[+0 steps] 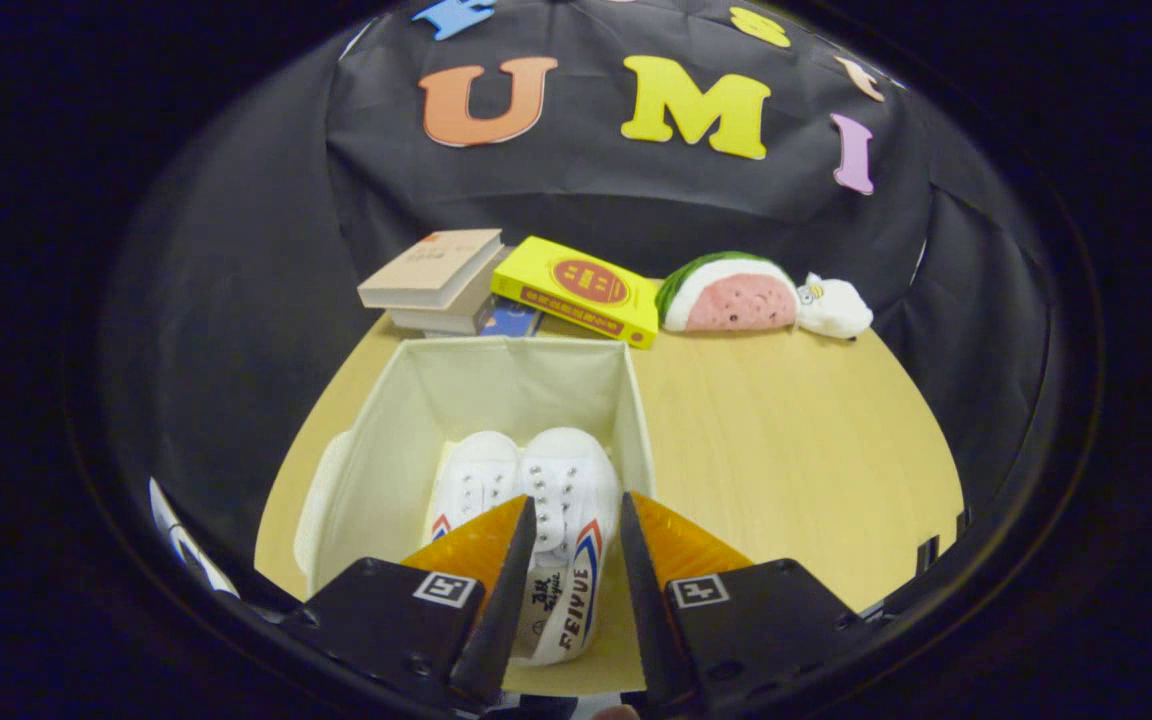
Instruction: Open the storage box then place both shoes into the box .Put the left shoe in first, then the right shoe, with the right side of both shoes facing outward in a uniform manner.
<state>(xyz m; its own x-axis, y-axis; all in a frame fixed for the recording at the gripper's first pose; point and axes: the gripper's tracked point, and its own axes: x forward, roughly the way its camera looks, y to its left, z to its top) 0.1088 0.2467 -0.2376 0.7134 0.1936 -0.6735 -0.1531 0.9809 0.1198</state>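
A: Gripper (576,520) status?

B: Fingers are parted, with the heel of the right-hand shoe (564,520) seen in the gap. Whether the pads are pressed on it cannot be confirmed; a sliver of space is seen on each side, so it is judged released or nearly so

A: Shoes?

B: Both are seen inside the open storage box (496,400), side by side, touching, toes pointed at the far wall. The other shoe (476,475) is set just left of the first. The right-hand heel is seen riding up over the near rim, so it is judged not fully seated

A: Step in hand?

B: Likely the second shoe's placement being finished. The heel should be eased down inside the near wall before release is completed, kept square with its neighbour. Fingers should be lifted straight up, so the fabric wall is not snagged

A: Surroundings?

B: Beyond the box on the wooden table (796,440): stacked books (436,280), a yellow book (581,288), a watermelon plush (731,292), a small white plush (834,305). None are in the path
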